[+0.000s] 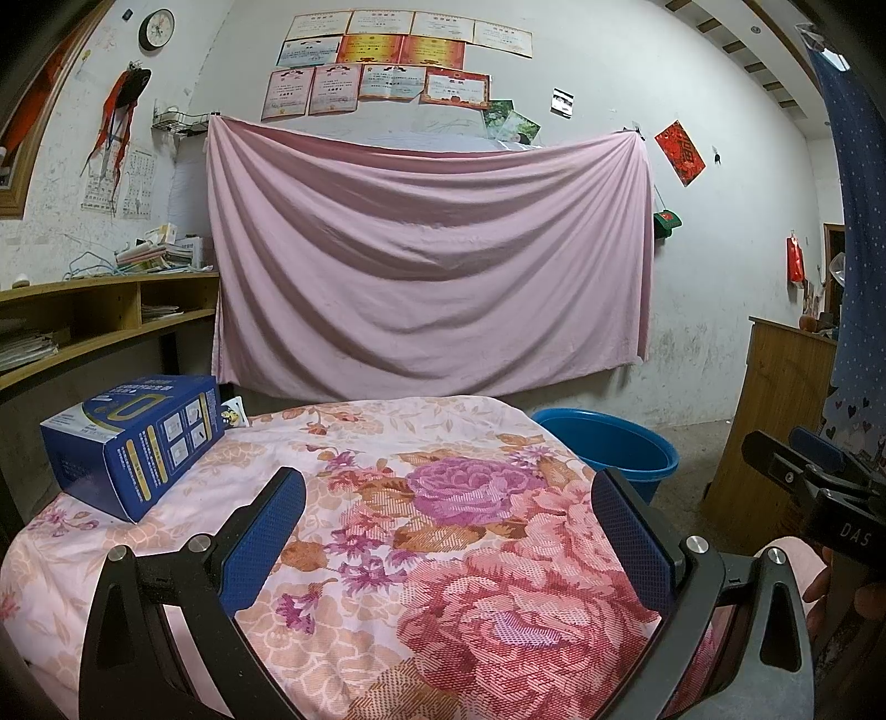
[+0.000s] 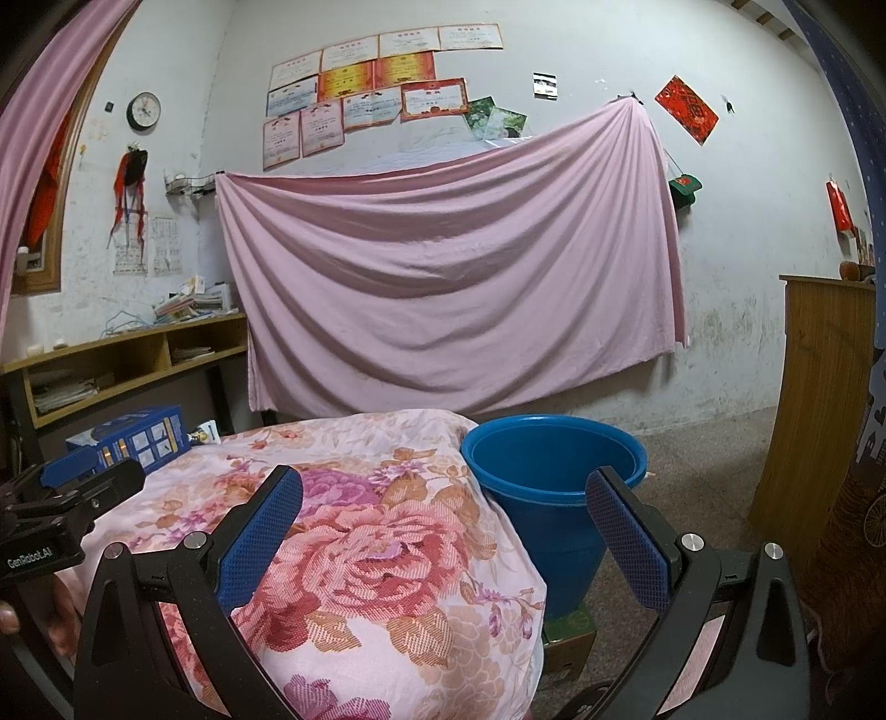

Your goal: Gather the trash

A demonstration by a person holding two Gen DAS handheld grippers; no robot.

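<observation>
Holding both tools low over the table, I see my left gripper with its jaws spread wide, the blue pads gripping nothing and hanging above the floral cloth. My right gripper is likewise spread wide and carries nothing; its left finger lies over the cloth, its right finger in front of the blue bucket. Each tool appears at the edge of the other's view: the right one at the right margin of the left wrist view, the left one at the left margin of the right wrist view. On the far left part of the cloth lies a blue carton, on its side, well apart from both grippers. Just behind it a small printed packet peeks out at the table's far edge. The bucket stands off the table's right side, close against the draped cloth, on a flattened green carton on the floor. Farther back, a pink sheet hangs across the wall, with certificates pinned above it and a round clock to the left. A wooden shelf unit with stacked papers stands at the left wall, and a wooden cabinet at the right.
</observation>
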